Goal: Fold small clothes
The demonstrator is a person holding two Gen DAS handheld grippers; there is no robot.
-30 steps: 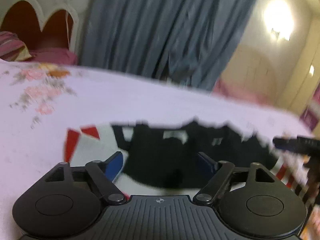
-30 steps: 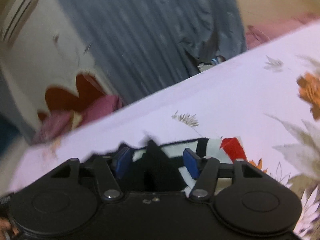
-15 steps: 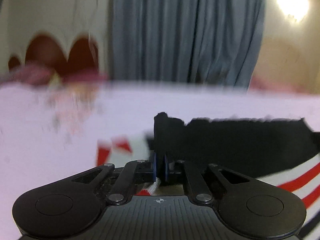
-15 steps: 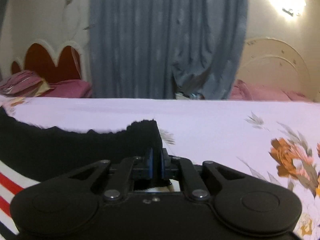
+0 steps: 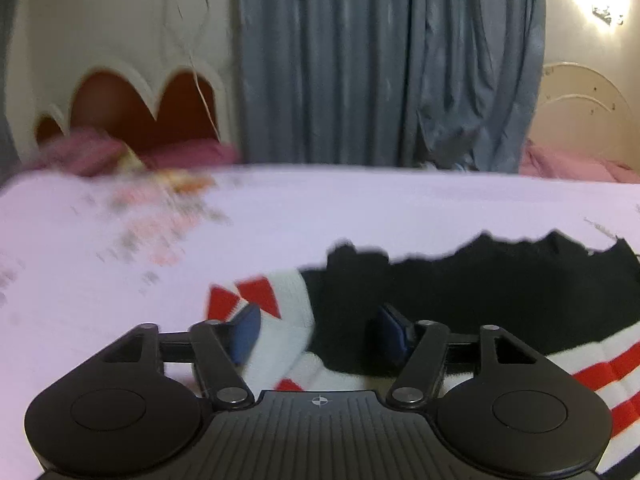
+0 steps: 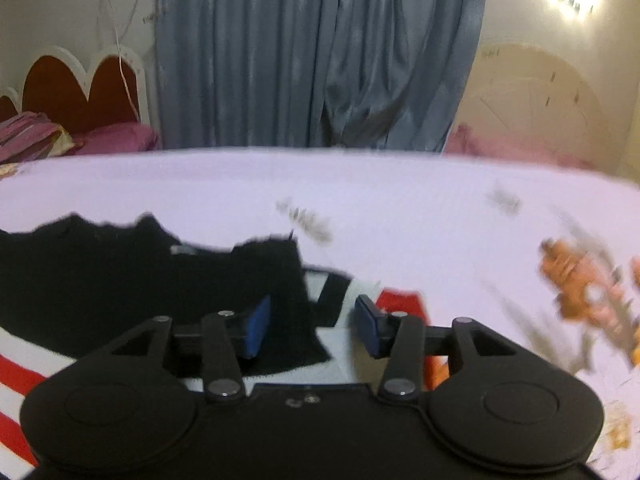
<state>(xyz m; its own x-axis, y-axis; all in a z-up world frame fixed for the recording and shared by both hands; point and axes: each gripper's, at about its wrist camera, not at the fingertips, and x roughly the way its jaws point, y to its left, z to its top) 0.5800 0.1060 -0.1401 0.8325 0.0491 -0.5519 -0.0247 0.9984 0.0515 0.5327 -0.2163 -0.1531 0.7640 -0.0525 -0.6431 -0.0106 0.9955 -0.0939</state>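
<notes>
Item: small black, white and red striped knit garment (image 5: 500, 300), lying on the pale lilac floral bedsheet (image 5: 320, 208), black part folded over the stripes. Left gripper (image 5: 316, 330) and right gripper (image 6: 312, 326): jaws opening, cloth between but unpressed. Advice: withdraw both level, without snagging the fold.

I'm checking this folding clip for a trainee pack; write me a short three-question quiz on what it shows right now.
1. True or false: the left gripper clamps the garment.
2. The bedsheet bears: A) stripes B) flowers C) checks?
3. Fill in: the curtain behind the bed is ___.

Key: 1 false, its jaws are opening with cloth lying loose between them; the right gripper likewise. 2 B. 3 blue-grey.
</notes>
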